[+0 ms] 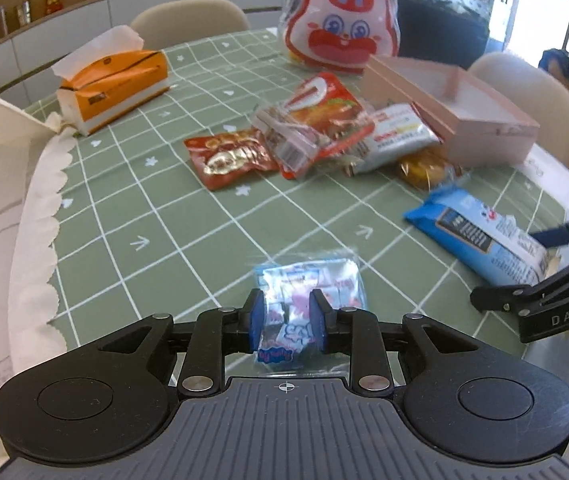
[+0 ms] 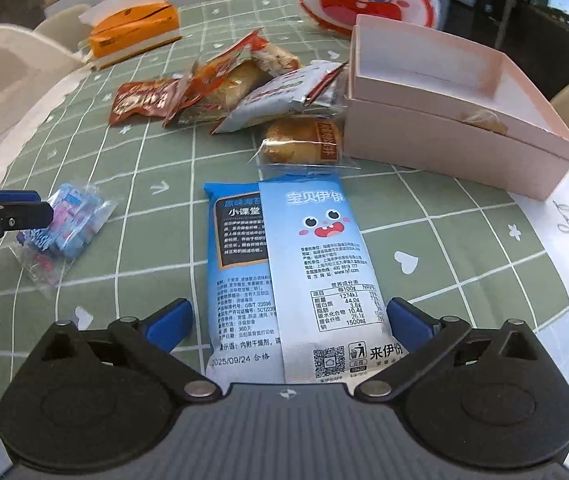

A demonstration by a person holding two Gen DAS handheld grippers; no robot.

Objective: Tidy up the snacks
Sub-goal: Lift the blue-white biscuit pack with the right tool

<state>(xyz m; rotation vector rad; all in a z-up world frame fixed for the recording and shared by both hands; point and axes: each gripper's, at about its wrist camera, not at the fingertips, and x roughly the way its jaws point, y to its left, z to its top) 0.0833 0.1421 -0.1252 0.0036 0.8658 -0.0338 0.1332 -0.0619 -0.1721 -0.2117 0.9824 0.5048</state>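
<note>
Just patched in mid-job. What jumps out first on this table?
The big red-and-white rabbit bag at the far end of the green checked tablecloth grabs the eye, with the empty pink box in front of it. Nearer, the right claw stands wide open around a long blue snack pack, and the left claw straddles a small clear candy bag.

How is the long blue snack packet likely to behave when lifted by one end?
The blue snack packet looks like thin glossy film, so it may slip. It is long and flat, so it would probably sag. It likely weighs little.
</note>
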